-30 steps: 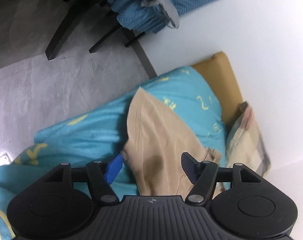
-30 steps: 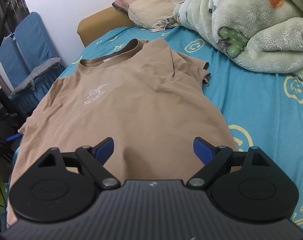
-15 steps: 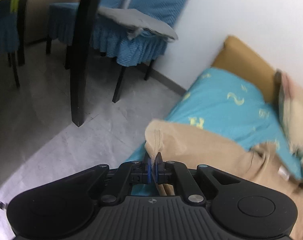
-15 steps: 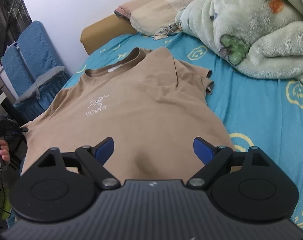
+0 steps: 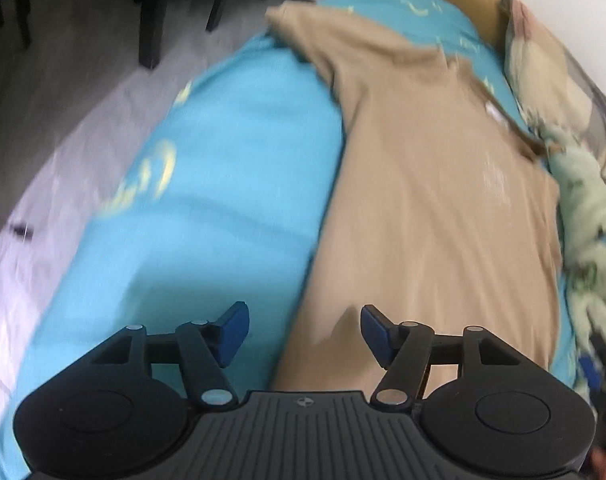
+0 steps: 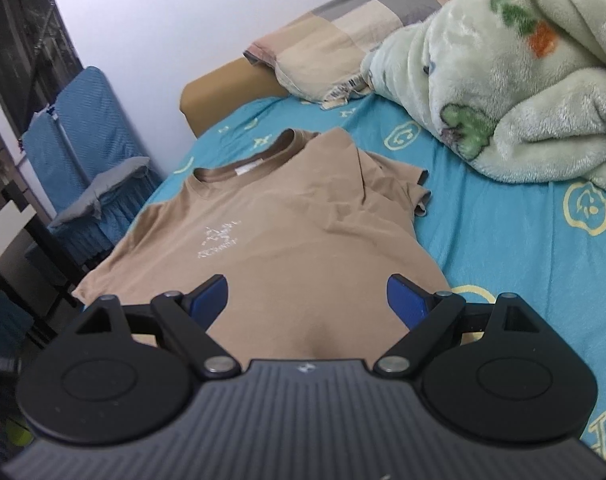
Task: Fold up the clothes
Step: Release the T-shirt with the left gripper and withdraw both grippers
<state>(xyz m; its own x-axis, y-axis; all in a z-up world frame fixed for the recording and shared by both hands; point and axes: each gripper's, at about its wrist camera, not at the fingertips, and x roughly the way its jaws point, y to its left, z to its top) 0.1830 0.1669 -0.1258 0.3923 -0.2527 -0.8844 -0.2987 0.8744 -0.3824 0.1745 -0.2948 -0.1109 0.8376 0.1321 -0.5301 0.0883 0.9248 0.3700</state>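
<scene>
— Blue bed sheet (image 5: 207, 200) fills the left camera, with grey floor (image 5: 63, 92) past its edge. What's on the bed?

— One tan T-shirt (image 5: 435, 208), lying flat. The left gripper (image 5: 303, 330) hangs over the shirt's side edge; its jaws are opening and nothing is between them.

— And the right camera?

— Same T-shirt (image 6: 287, 232), front up, near a fluffy green blanket (image 6: 503, 80) and a pillow (image 6: 343, 44). The right gripper (image 6: 307, 300) is spread apart too, holding nothing — it's over the bottom part.

— Is any folding done?

— Not really. One sleeve (image 6: 403, 184) looks a bit bunched up, but I think all the folds are still left.
</scene>
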